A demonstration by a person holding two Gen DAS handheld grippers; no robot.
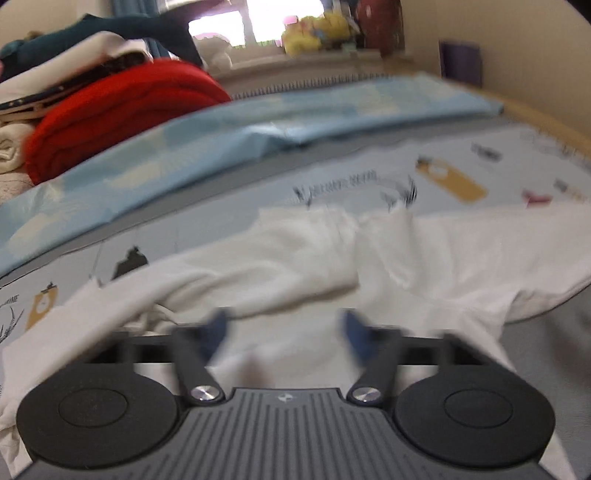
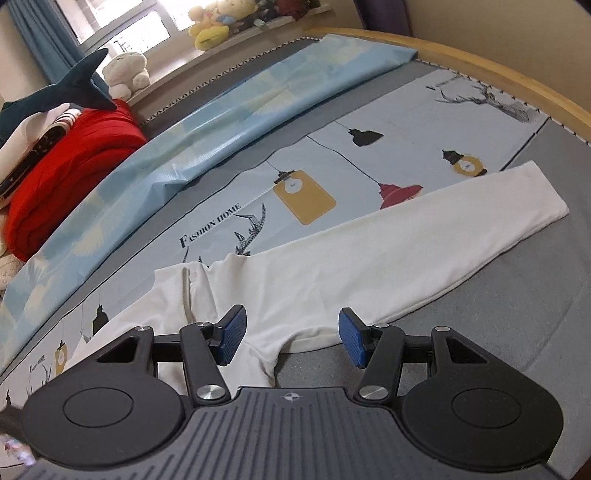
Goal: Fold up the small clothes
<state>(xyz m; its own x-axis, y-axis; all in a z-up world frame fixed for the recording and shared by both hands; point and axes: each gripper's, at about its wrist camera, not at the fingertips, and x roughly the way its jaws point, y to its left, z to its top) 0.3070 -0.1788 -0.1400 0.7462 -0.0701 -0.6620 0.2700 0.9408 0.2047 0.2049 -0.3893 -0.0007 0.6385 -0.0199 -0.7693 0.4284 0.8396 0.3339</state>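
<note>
A small white long-sleeved garment [image 2: 332,258] lies on the printed bed sheet [image 2: 406,122], one sleeve [image 2: 480,214] stretched flat to the right. My right gripper [image 2: 291,338] is open, its blue pads over the armpit area just above the cloth. In the blurred left wrist view the same garment [image 1: 314,266] lies crumpled below my left gripper [image 1: 284,332], which is open, with its blue pads close over the cloth and holding nothing.
A folded light-blue sheet [image 2: 207,122] runs along the far side of the bed. A red blanket [image 2: 74,155] with a plush shark [image 2: 55,96] and other clothes sits at the left. Soft toys [image 2: 218,22] line the windowsill. A wooden bed edge [image 2: 480,62] curves at the right.
</note>
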